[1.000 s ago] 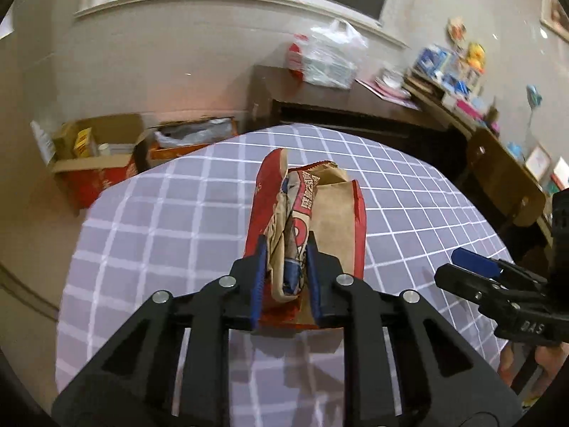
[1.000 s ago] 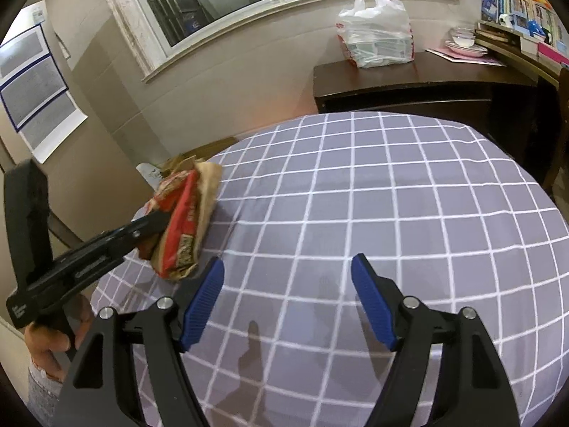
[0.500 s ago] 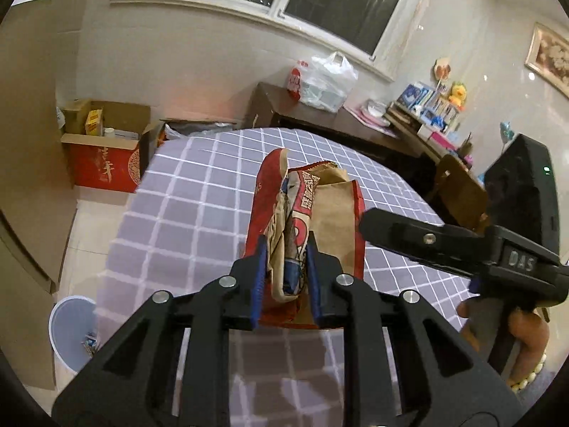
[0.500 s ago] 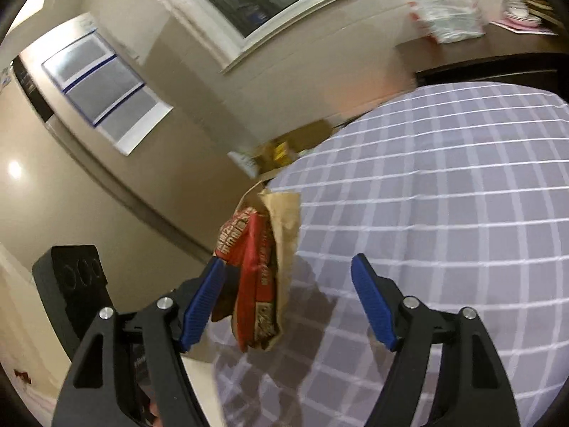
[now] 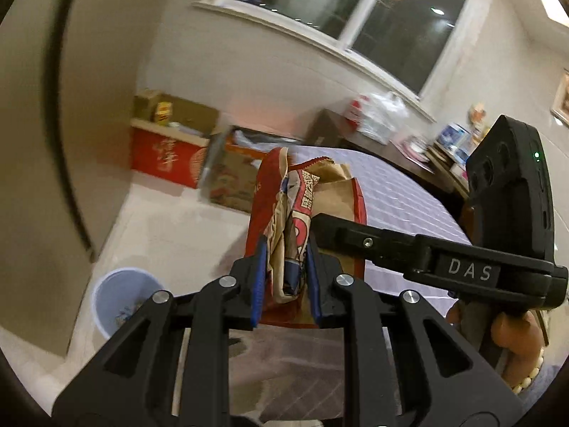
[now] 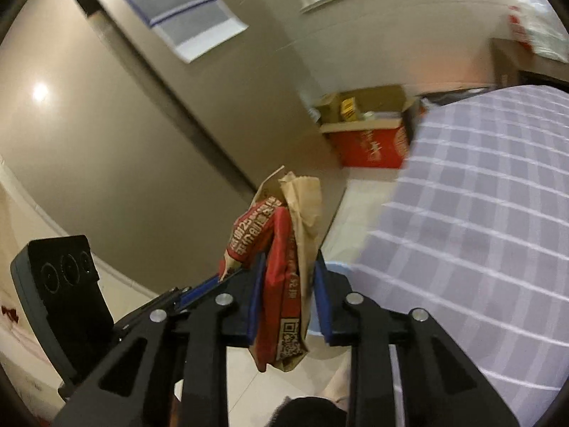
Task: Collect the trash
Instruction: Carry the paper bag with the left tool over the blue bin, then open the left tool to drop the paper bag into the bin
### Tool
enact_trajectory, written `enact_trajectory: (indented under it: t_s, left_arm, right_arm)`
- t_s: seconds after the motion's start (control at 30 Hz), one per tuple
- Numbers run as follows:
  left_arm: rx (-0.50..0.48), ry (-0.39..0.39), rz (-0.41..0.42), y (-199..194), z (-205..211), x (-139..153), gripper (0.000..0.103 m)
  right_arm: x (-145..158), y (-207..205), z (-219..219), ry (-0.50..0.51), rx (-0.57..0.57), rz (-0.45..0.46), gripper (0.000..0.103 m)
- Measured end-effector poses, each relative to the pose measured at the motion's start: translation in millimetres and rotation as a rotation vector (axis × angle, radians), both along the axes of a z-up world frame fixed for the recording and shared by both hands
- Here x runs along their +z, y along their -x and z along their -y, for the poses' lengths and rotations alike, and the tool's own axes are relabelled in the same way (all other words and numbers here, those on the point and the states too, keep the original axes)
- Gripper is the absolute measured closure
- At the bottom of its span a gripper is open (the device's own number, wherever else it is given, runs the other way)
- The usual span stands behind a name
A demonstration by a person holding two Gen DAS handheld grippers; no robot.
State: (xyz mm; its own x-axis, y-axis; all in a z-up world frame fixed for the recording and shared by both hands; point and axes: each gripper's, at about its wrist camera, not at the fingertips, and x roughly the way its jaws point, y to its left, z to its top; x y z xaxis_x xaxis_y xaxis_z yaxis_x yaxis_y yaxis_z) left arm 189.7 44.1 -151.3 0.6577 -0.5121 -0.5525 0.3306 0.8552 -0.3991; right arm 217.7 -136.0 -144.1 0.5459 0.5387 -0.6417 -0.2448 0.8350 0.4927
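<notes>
My left gripper (image 5: 284, 245) is shut on a crumpled red and brown paper bag (image 5: 334, 192), held upright past the left edge of the table (image 5: 391, 192). In the right wrist view the same bag (image 6: 284, 235) stands between the blue pads of my right gripper (image 6: 290, 263). Its jaws are closing and the pads touch the bag on both sides. A left gripper finger (image 6: 199, 291) reaches in from the lower left. A light blue wastebasket (image 5: 121, 302) with some scraps inside stands on the floor, below and left of the bag.
Open cardboard boxes, one of them red (image 5: 167, 153), stand against the wall under the window. A dark sideboard with a white plastic bag (image 5: 377, 114) is behind the table. A hand (image 5: 512, 331) holds the right gripper's handle. A beige wall panel lies to the left.
Both grippers swung left from over the table to over the floor, and the wastebasket came into view. The right gripper went from wide open and empty to narrowed around the bag.
</notes>
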Motion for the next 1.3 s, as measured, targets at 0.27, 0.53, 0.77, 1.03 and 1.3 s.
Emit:
enact_trajectory:
  t_s: [0.27, 0.53, 0.77, 1.03, 1.3]
  left_arm:
    - [0.120, 0.011, -0.115, -22.3, -89.3, -46.1, 0.082]
    - [0.173, 0.023, -0.203, -57.1, -132.3, -89.2, 0.082]
    - [0.352, 0.072, -0.367, -80.6, -175.2, -137.0, 0.020]
    - [0.421, -0.047, -0.414, -66.1, -169.4, -131.6, 0.019]
    - [0.431, -0.183, -0.276, -25.4, -140.7, -52.7, 0.019]
  right_arm:
    - [-46.3, -36.3, -98.6, 0.039, 0.123, -0.070, 0.077]
    - [-98.6, -81.9, -147.6, 0.029, 0.171, -0.137, 0.074]
    - [-139.6, -107.3, -140.4, 0.068, 0.075, -0.188, 0.036]
    - [-131.5, -82.5, -138.1, 0.204, 0.089, -0.147, 0.035]
    - [-49.6, -27.0, -124.0, 0.274, 0.082, 0.027, 0.027]
